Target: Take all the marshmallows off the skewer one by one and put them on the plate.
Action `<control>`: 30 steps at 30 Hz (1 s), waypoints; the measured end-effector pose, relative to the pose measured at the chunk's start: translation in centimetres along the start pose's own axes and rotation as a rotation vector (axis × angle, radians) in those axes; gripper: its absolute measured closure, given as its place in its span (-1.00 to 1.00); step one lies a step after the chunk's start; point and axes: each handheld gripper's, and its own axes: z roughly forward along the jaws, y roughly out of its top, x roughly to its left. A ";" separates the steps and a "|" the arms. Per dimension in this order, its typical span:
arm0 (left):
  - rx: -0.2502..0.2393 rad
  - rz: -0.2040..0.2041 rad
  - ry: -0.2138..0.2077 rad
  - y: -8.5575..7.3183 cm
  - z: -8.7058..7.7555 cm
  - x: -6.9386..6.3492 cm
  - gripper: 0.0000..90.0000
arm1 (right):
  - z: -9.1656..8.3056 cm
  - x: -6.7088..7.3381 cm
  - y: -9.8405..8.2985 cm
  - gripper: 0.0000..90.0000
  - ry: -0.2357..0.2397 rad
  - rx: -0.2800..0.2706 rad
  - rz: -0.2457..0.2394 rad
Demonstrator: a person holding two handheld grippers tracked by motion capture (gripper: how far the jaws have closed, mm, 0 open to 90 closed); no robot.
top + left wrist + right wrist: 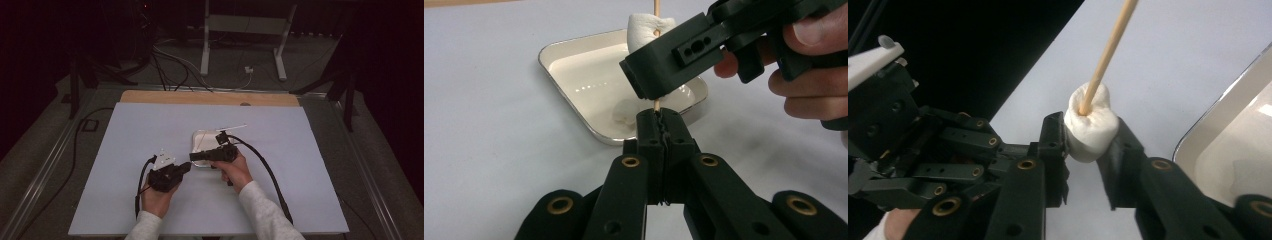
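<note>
Marshmallow [1090, 127] sits squeezed in the right gripper [1091, 142], skewer [1108, 52] through it; left gripper [659, 125] clamps the skewer's lower end.

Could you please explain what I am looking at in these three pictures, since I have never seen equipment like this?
There is no machine here: a person sits at a table covered with a pale sheet and holds a black hand tool in each hand. Each tool ends in two jaws, so think of them as tongs.

The wide picture comes from a camera above the table. The other two come from small cameras riding on the tools, each looking along its own jaws.

On the table lies a shallow white tray with a marshmallow in it.

The left tongs are shut on the lower end of a thin wooden stick, holding it upright. The right tongs squeeze a second marshmallow that is threaded on that stick, above the left tongs.
</note>
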 end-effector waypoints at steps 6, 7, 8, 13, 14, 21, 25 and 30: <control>-0.001 0.011 0.006 0.0 0.0 -0.1 1.00 | -0.3 0.1 0.1 0.72 0.003 -0.018 0.012; -0.001 0.012 0.007 0.0 0.0 -0.1 1.00 | -0.3 0.1 0.2 0.73 0.003 -0.021 0.013; -0.001 0.013 0.006 0.0 0.0 -0.1 1.00 | -0.4 0.0 0.2 0.73 0.002 -0.025 0.015; 0.002 0.022 0.004 0.1 0.0 -0.1 1.00 | -0.6 0.0 0.3 0.74 0.006 -0.036 0.021; 0.003 0.023 0.004 0.1 0.0 -0.2 1.00 | -0.7 0.0 0.4 0.74 0.007 -0.036 0.020; 0.018 0.053 0.004 0.0 0.0 -0.2 1.00 | -1.4 0.0 0.7 0.75 0.001 -0.056 0.027; 0.031 0.072 -0.008 -0.4 0.1 -0.2 1.00 | -3.9 -0.8 1.6 0.77 -0.007 -0.157 0.075; 0.016 0.098 -0.031 -0.1 0.4 -0.9 1.00 | -5.8 -0.5 2.3 0.77 -0.035 -0.155 0.036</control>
